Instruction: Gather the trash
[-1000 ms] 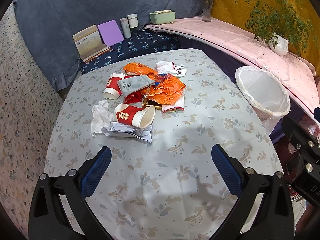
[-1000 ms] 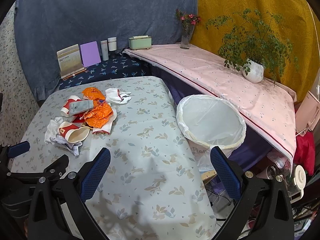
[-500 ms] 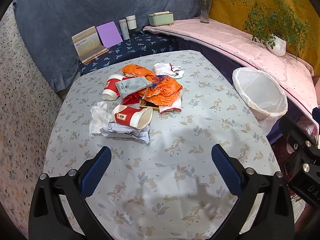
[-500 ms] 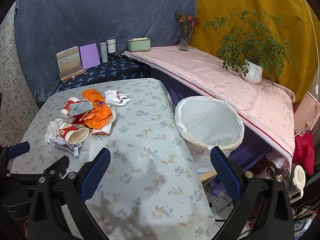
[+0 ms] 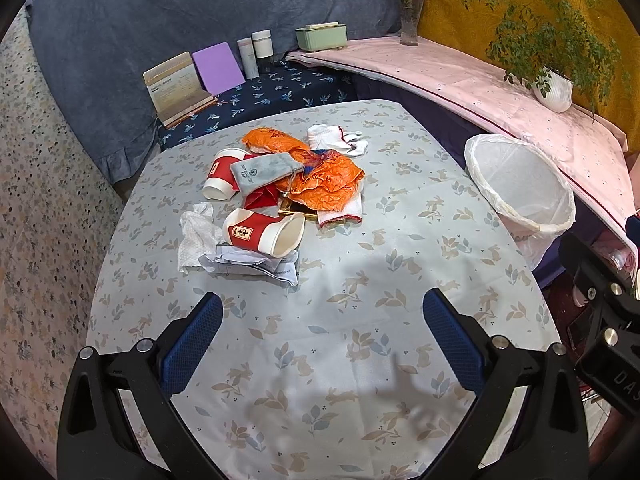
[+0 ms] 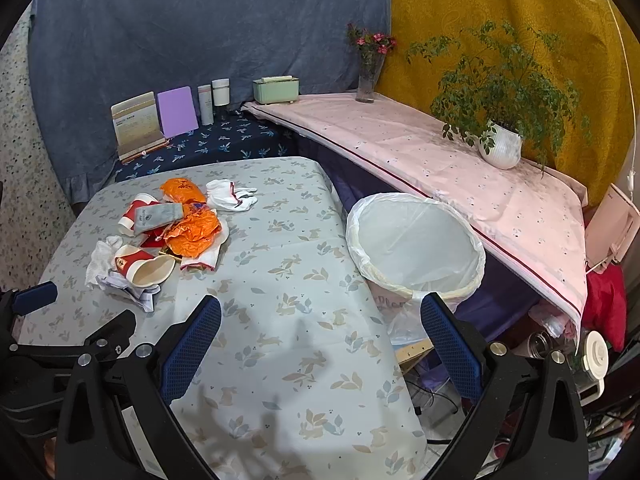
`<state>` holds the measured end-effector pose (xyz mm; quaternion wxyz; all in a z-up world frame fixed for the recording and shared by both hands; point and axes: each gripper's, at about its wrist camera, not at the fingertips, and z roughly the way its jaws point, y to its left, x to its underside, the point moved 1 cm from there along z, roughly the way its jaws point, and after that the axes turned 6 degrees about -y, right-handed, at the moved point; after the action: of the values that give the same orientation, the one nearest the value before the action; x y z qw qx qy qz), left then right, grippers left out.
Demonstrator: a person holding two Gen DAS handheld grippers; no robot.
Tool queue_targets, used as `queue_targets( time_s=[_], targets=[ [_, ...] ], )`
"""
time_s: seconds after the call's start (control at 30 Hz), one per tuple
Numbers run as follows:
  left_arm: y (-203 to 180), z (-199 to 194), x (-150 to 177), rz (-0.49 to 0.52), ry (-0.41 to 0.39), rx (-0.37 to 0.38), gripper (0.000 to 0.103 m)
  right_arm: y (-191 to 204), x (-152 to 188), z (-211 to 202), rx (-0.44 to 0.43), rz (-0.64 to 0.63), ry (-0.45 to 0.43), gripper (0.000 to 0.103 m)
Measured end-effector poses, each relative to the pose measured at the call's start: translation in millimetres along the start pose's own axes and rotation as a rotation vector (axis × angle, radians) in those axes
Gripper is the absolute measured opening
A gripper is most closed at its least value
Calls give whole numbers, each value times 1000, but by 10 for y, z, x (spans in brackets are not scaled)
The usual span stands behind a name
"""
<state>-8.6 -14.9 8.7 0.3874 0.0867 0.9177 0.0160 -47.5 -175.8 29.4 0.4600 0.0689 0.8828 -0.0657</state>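
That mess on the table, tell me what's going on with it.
A person holds a gripper in each hand for trash pickup, and nothing is collected yet. The left gripper and right gripper both hover open and empty over the table. Cups, wrappers and paper sit piled; the lined bin looks empty.

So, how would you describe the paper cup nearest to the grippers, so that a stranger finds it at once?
On the leaf-patterned table, look at the pile of trash to the left of the white-lined bin. At the pile's near edge a red and white paper cup lies on its side on crumpled paper. Unlike the other cup, its open mouth faces the bin and nothing covers it.
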Motion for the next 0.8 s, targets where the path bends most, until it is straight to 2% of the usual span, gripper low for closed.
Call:
queue_targets(
  time_s=[0.8],
  targets=[
    [26,65,-23,-10,-5,-6,96,-23,-9,53,-12,22,23,96]
  ],
)
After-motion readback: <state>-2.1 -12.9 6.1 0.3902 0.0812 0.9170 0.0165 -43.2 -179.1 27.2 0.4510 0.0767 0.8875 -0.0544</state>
